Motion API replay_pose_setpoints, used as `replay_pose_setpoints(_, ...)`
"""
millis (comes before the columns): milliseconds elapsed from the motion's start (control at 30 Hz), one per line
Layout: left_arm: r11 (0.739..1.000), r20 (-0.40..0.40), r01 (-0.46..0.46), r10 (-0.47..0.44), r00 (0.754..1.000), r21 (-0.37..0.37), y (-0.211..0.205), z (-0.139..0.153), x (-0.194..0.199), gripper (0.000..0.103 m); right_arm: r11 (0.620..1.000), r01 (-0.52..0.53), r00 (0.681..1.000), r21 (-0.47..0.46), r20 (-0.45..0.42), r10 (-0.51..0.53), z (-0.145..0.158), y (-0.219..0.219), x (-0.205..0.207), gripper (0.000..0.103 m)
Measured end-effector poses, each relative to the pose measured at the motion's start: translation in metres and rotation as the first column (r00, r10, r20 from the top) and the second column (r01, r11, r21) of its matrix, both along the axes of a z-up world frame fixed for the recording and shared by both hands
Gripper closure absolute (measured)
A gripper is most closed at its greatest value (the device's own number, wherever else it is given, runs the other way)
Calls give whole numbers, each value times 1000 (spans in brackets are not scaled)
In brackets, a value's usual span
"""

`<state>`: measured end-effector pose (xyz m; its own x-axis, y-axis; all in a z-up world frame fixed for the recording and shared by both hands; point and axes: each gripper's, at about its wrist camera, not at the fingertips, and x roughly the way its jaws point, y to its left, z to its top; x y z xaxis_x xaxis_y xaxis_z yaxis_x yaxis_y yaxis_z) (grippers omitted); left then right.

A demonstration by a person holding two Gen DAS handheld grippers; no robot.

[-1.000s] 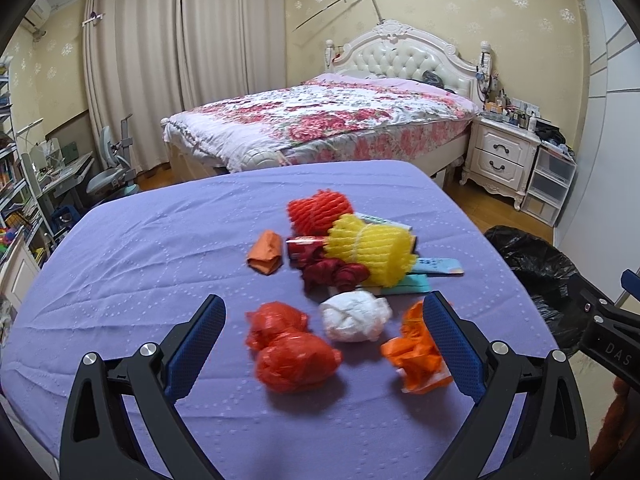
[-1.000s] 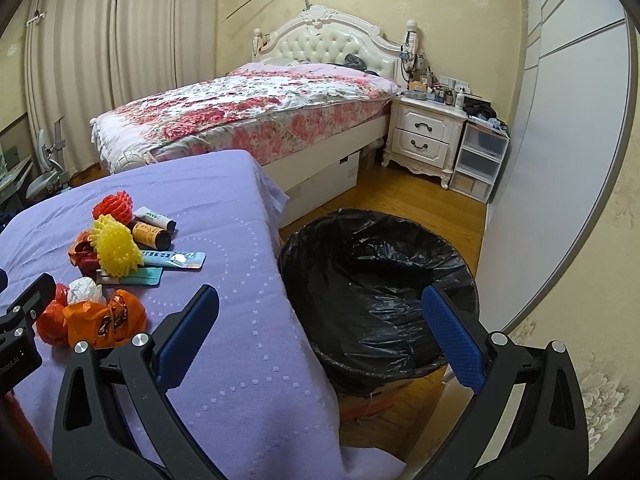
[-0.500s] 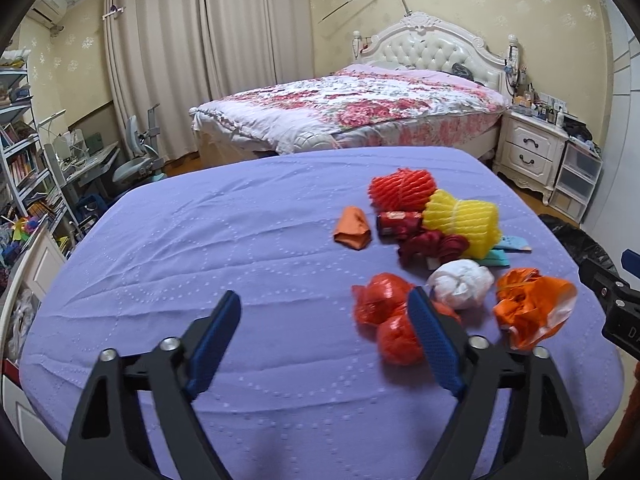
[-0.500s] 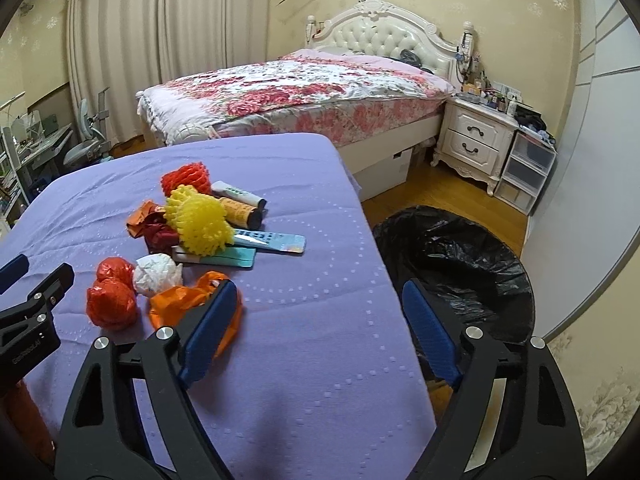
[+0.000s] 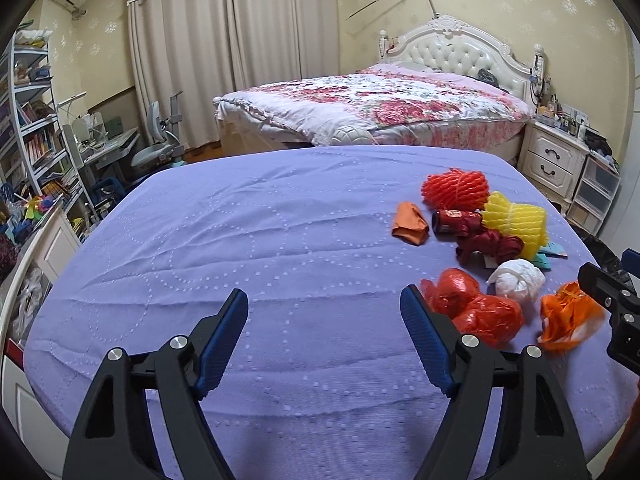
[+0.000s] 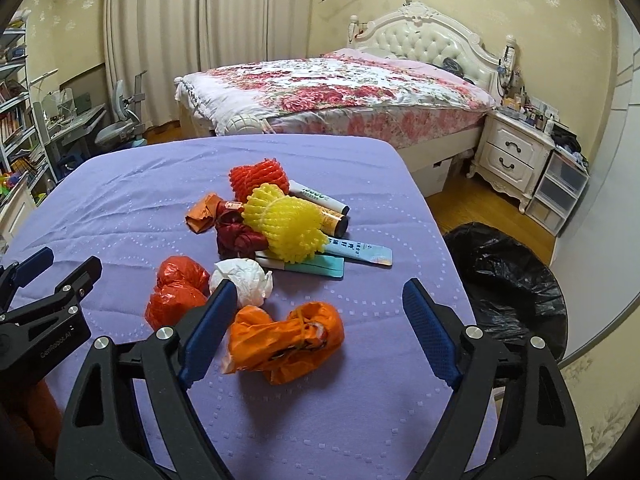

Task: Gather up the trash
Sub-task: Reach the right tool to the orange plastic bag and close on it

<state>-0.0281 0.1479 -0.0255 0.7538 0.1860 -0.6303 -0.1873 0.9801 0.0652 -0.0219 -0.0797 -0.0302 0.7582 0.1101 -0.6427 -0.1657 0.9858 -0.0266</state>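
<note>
**A:** Which step is in hand?

**B:** By my reading, the approach to the first pick. The right gripper (image 6: 316,316) hangs over the near right part of the purple table (image 6: 120,184). Its jaws stand wide with nothing gripped. The orange bag (image 6: 286,340) lies between them, untouched by either pad.

**A:** And the left gripper (image 5: 324,332)?

**B:** Also wide and empty, with only bare cloth between its jaws. The two red bags (image 5: 476,308) lie just right of its right finger.

**A:** Where is the rest of the trash?

**B:** Clustered right of centre: a white paper wad (image 6: 244,280) just beyond the red bags, a dark red bundle (image 6: 238,236), a yellow foam net (image 6: 286,228) lying on flat teal packets (image 6: 340,258), a red foam net (image 6: 260,176) at the far end, two tubes (image 6: 324,208) behind the yellow net, and a small orange wrapper (image 6: 202,216) to the left.

**A:** Where does it go?

**B:** Judging by the task, into the black-lined bin (image 6: 508,284) on the floor, off the table's right edge.

**A:** How should the pick be done?

**B:** Lower the right gripper until the pads straddle the bulk of the orange bag, not a loose flap. Close firmly; thin plastic probably slips. Lift clear before swinging right to the bin. Keep the left gripper apart from the right one, since the two sit close together.
</note>
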Motion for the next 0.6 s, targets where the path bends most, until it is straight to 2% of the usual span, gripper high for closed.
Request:
replay_pose_setpoints(233,999,-9,-18,18,1000,-39,12,-3,-5,25,999,-3,998,-32,-63,1,-19,6,6,20)
replay_pose_setpoints(467,998,-17,-10,9,1000,-60,9,-5,-4,23,1000,4,993,-26,-122,-7,-40,2,12,20)
replay_pose_setpoints(500,998,-18,-8,7,1000,-62,7,-5,-4,22,1000,4,992,-18,-125,-7,-42,0,12,23)
replay_pose_setpoints(533,998,-19,-4,3,1000,-63,6,-6,-3,22,1000,3,992,-7,-128,-3,-42,-1,12,34)
replay_pose_setpoints(600,998,-22,3,-4,1000,-64,3,-7,-1,22,1000,-5,990,13,-138,6,-44,-4,12,35)
